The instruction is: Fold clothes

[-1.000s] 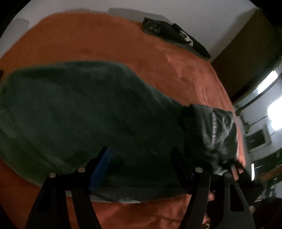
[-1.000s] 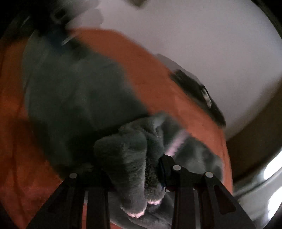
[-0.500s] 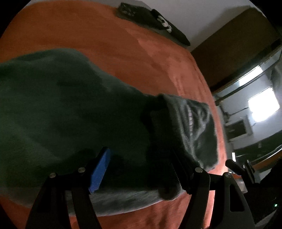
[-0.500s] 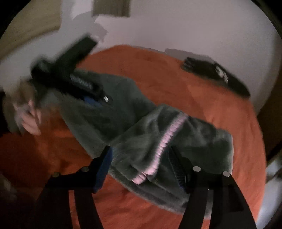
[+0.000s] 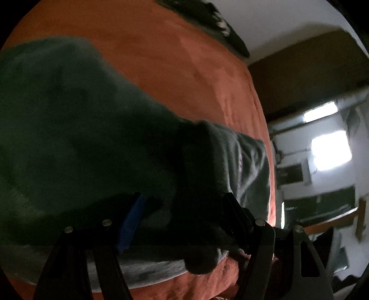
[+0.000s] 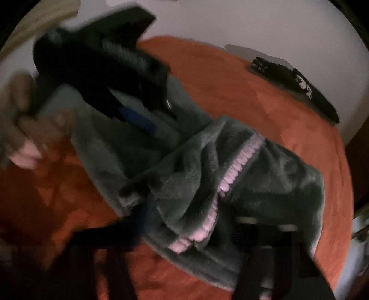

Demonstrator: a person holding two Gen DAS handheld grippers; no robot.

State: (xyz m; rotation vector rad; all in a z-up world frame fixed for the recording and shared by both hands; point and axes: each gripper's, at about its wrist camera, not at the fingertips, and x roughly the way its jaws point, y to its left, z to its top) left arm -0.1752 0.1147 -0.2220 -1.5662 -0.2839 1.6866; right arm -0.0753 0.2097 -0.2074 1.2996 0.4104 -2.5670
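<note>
A dark green fleece garment [image 5: 92, 138] lies spread on the orange bed cover [image 5: 184, 69]. Its right end is folded over, with pink trim [image 6: 239, 166] showing along the fold. My left gripper [image 5: 184, 207] stands open low over the garment's near edge, fabric lying under and between its fingers. The right wrist view shows that left gripper [image 6: 152, 113] in a hand [image 6: 23, 129], above the garment [image 6: 265, 184]. My right gripper [image 6: 191, 217] is blurred, its jaws closing. The folded, trimmed part sits between the fingers, which still look apart.
A black garment [image 6: 295, 85] lies along the bed's far edge by the white wall, also in the left wrist view as the black garment [image 5: 207, 18]. Dark wooden furniture [image 5: 299, 76] and a bright window [image 5: 329, 150] lie beyond the bed's right side.
My right gripper let go of the bunched fold it held a second ago, drew back and opened wide. My left gripper sank closer to the garment and swung toward its folded end.
</note>
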